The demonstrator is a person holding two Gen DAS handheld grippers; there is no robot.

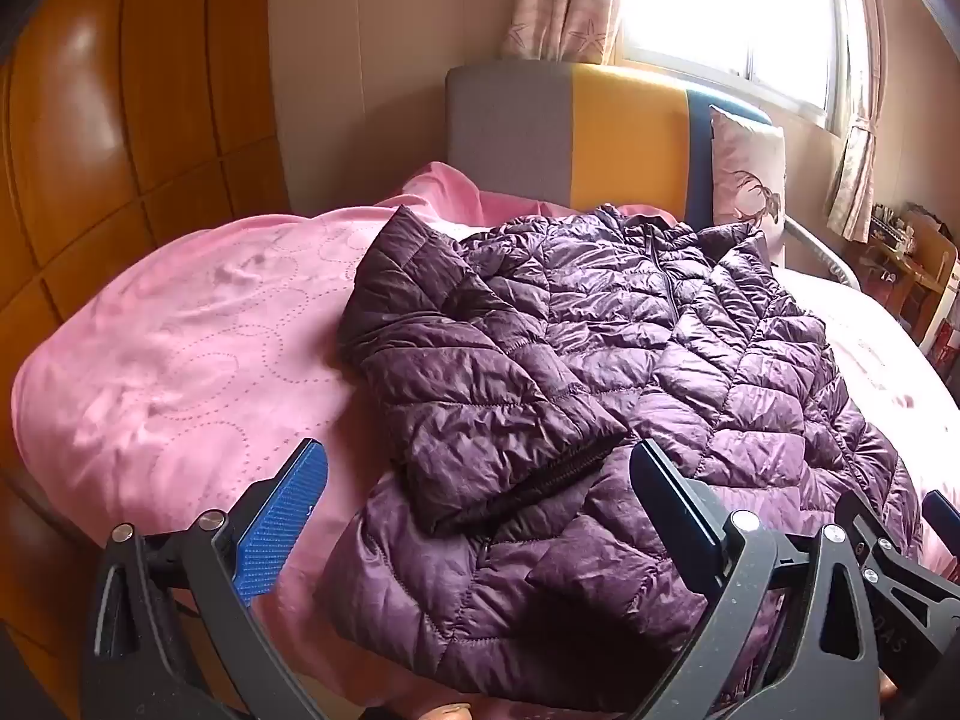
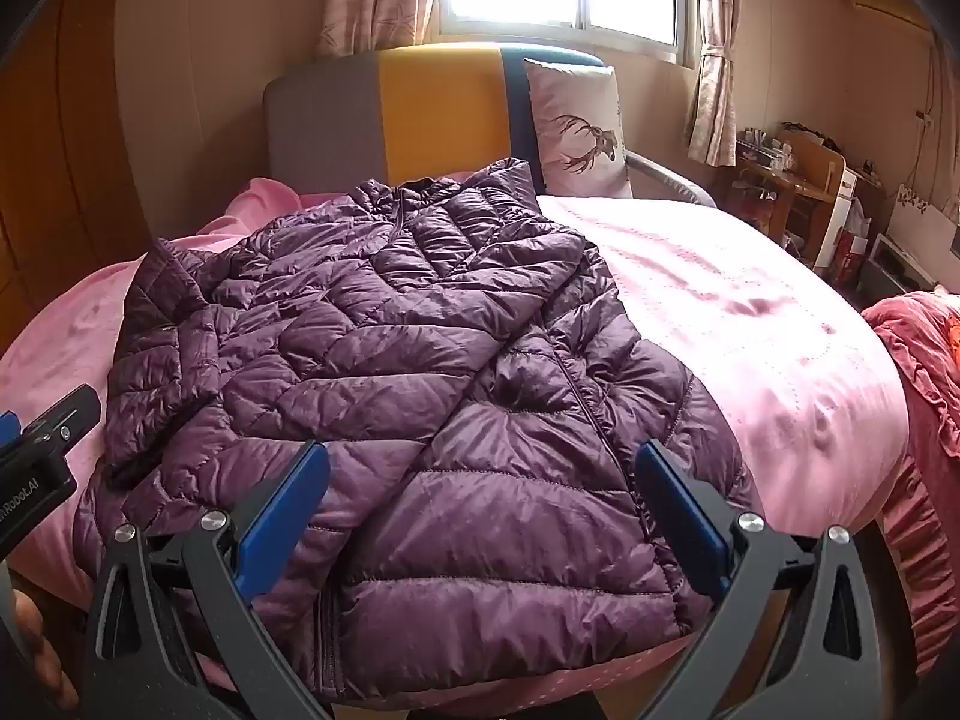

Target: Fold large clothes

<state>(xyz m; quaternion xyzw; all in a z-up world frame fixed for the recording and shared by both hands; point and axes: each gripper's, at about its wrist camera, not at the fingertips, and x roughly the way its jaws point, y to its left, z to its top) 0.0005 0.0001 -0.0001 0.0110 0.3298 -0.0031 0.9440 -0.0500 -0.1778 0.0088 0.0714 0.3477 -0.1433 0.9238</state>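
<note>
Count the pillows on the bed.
1. The deer-print pillow leans upright against the headboard, behind the purple jacket. Bedding may hide others.

My left gripper (image 1: 480,474): black forked arms, ribbed blue pads (image 1: 282,516), silver rivets. My right gripper (image 2: 480,474): the same build, blue pads (image 2: 282,516), silver rivets, white lettering on the neighbouring black body.

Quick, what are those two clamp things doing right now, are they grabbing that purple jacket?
Left gripper: jaws wide open, holding nothing.
Right gripper: jaws wide open, holding nothing; the purple jacket lies loose.
</note>
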